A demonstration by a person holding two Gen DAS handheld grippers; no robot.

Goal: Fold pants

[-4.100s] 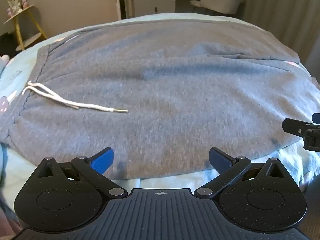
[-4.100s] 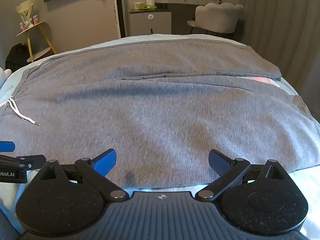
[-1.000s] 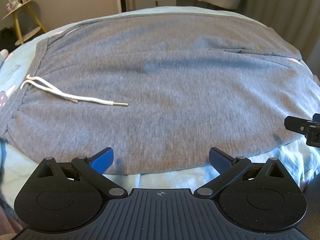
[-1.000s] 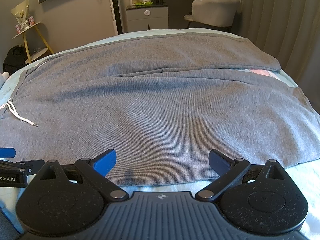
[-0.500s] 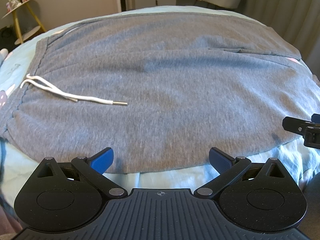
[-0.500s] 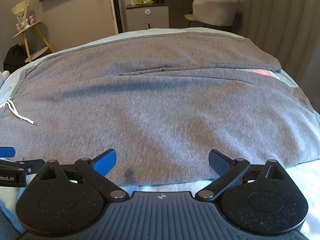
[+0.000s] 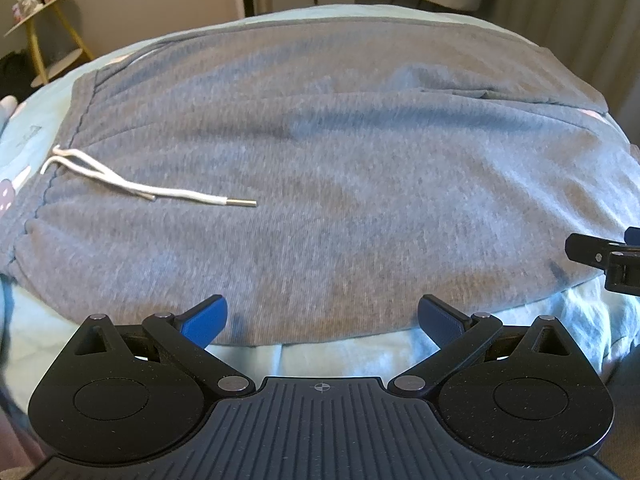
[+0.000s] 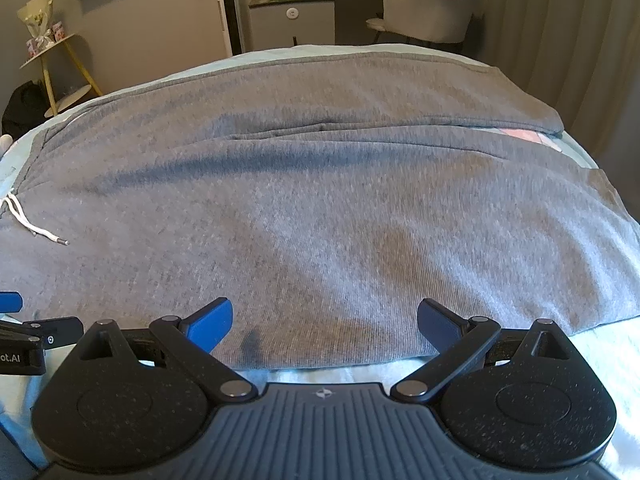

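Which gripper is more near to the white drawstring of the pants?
Left. The left gripper sits at the pants' near edge, with the drawstring just ahead to its left. From the right gripper the drawstring lies far off to the left.

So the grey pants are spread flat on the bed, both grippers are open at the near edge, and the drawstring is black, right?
Not quite: the drawstring is white, as the left wrist view shows. The grey pants do lie flat on the bed, with the left gripper and right gripper open.

The pants (image 7: 340, 184) are matt grey knit cloth with a fine rib; at 9 o'clock their white woven drawstring (image 7: 120, 184) ends in a shiny, probably metal tip. The bedsheet (image 7: 344, 350) beneath looks smooth pale-blue cloth.
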